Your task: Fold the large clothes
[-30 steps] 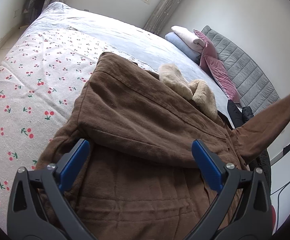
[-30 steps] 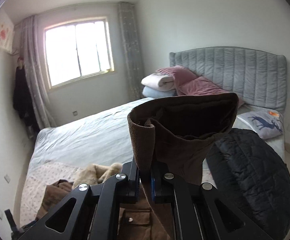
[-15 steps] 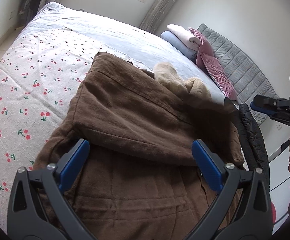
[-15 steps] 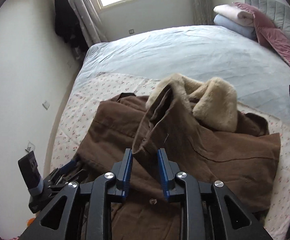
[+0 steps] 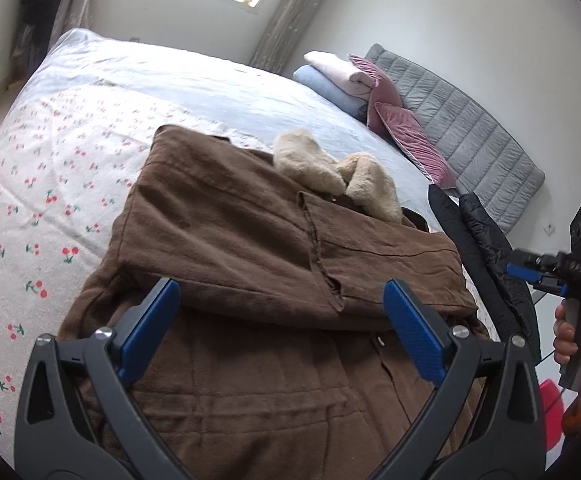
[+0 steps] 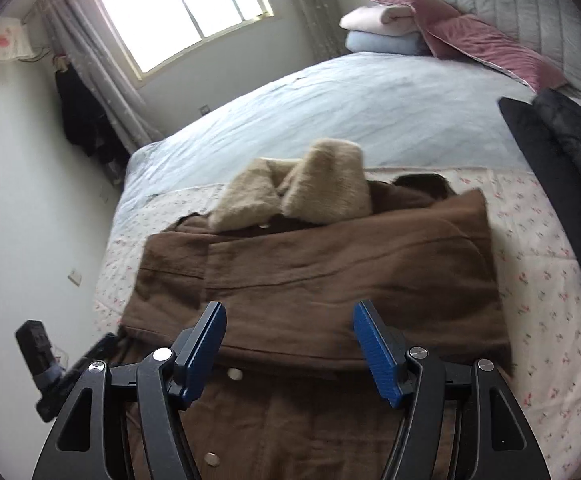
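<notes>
The brown coat lies on the bed, spread over the cherry-print sheet, directly ahead of and beneath both pairs of fingers. Both sleeves are folded across the chest: in the right wrist view the sleeve lies as a wide band just beyond the fingertips, its edge overlapping the other sleeve at the left. The beige fur collar stands up at the far end of the coat, well beyond the fingers. Metal buttons show on the coat front between the right gripper's arms.

Left gripper: fingers released, spread wide, with nothing between the blue pads; the coat lies below them, and contact cannot be judged. Right gripper: fingers released, having just been opening; nothing is between them, and the sleeve lies on the coat beyond the tips. In the left wrist view the right gripper is seen at the far right edge, held by a hand beside the bed.

A black padded jacket lies right of the coat. Pink pillows and folded blankets rest against the grey headboard. No containers are visible.
</notes>
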`<move>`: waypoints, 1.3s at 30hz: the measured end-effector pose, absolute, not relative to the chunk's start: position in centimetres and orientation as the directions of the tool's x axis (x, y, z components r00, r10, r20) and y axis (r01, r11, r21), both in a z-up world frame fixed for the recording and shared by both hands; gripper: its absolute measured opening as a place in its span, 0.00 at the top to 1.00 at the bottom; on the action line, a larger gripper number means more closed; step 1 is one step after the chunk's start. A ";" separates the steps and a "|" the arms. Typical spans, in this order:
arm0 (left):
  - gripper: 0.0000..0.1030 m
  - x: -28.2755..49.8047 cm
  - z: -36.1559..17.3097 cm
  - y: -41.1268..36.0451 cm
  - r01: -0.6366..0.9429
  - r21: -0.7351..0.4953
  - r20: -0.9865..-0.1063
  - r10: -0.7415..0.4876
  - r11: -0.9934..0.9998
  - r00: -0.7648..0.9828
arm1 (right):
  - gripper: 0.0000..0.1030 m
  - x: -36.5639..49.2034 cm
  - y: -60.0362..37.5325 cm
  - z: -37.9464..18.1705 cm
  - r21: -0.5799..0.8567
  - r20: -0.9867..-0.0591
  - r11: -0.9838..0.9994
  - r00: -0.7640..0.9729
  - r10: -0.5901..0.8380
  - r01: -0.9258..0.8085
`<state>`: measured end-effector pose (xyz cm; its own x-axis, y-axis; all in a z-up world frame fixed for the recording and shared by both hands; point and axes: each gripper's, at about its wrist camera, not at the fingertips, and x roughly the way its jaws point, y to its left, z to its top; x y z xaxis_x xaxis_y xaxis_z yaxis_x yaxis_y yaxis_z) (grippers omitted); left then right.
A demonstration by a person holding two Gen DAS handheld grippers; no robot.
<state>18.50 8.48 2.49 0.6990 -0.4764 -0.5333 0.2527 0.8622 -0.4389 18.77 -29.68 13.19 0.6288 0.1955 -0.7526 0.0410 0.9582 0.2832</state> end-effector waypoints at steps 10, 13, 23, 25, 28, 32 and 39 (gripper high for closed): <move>0.07 18.3 3.0 4.4 0.324 -0.396 -0.607 -0.510 0.859 0.610 | 0.35 15.0 -41.2 6.9 0.183 -0.825 0.948 0.565 0.005 0.260; 0.07 18.6 3.3 3.1 0.339 -0.376 -0.639 -0.506 0.862 0.578 | 0.35 16.0 -41.7 4.6 0.154 -0.849 0.954 0.528 -0.006 0.258; 0.07 20.3 5.3 -3.5 0.430 -0.313 -0.663 -0.519 0.847 0.539 | 0.73 19.6 -39.5 1.7 0.045 -0.867 0.988 0.498 -0.035 0.148; 0.07 21.0 4.3 -4.8 0.429 -0.274 -0.699 -0.485 0.861 0.525 | 0.78 19.4 -40.6 1.0 0.014 -0.877 0.987 0.475 -0.065 0.162; 0.09 22.2 2.3 -5.6 0.431 -0.213 -0.764 -0.424 0.877 0.487 | 0.78 18.5 -42.8 0.1 0.156 -0.891 0.964 0.452 0.044 0.214; 0.09 24.2 2.4 -3.5 0.414 -0.182 -0.755 -0.397 0.892 0.522 | 0.76 17.3 -42.4 1.5 0.186 -0.885 0.969 0.456 0.094 0.162; 0.27 32.0 0.5 -2.2 0.292 -0.326 -0.772 -0.431 0.899 0.467 | 0.62 18.6 -43.6 6.1 0.393 -0.776 0.904 0.590 0.226 0.171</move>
